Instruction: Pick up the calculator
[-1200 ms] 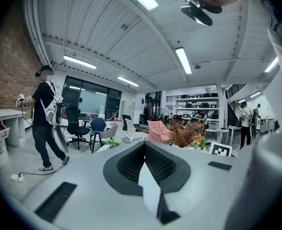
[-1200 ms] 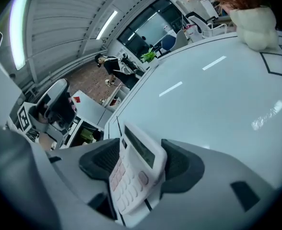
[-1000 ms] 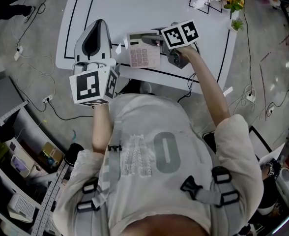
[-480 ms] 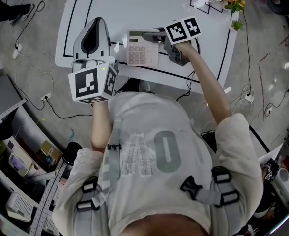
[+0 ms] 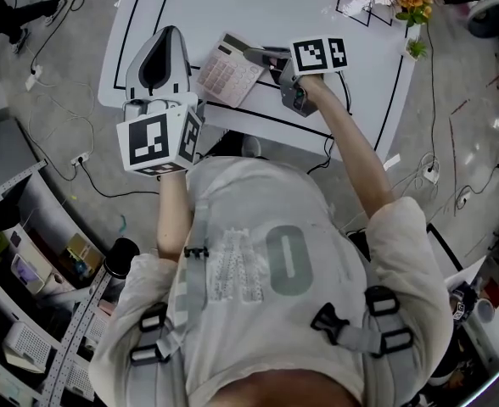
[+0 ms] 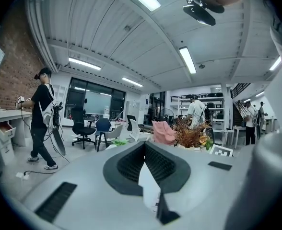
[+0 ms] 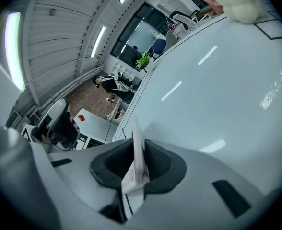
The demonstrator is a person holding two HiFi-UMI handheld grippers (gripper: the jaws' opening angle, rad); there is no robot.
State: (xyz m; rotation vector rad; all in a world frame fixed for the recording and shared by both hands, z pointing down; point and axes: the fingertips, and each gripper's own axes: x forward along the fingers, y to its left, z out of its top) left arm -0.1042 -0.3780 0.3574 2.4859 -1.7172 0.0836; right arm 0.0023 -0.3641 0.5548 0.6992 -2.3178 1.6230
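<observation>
Calculator [image 5: 228, 70] tilted; right gripper [image 5: 255, 55] jaws closing on it.

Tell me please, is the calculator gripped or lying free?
Gripped: the right tool, its jaws just closed, pinches the calculator by one edge, edge-on between them.

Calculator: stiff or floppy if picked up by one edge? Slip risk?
Probably stiff: the pale flat plastic calculator, pinched at one edge by the right tool, whose jaws just closed further on it, shows no bend. Thin smooth casing could pivot.
</observation>
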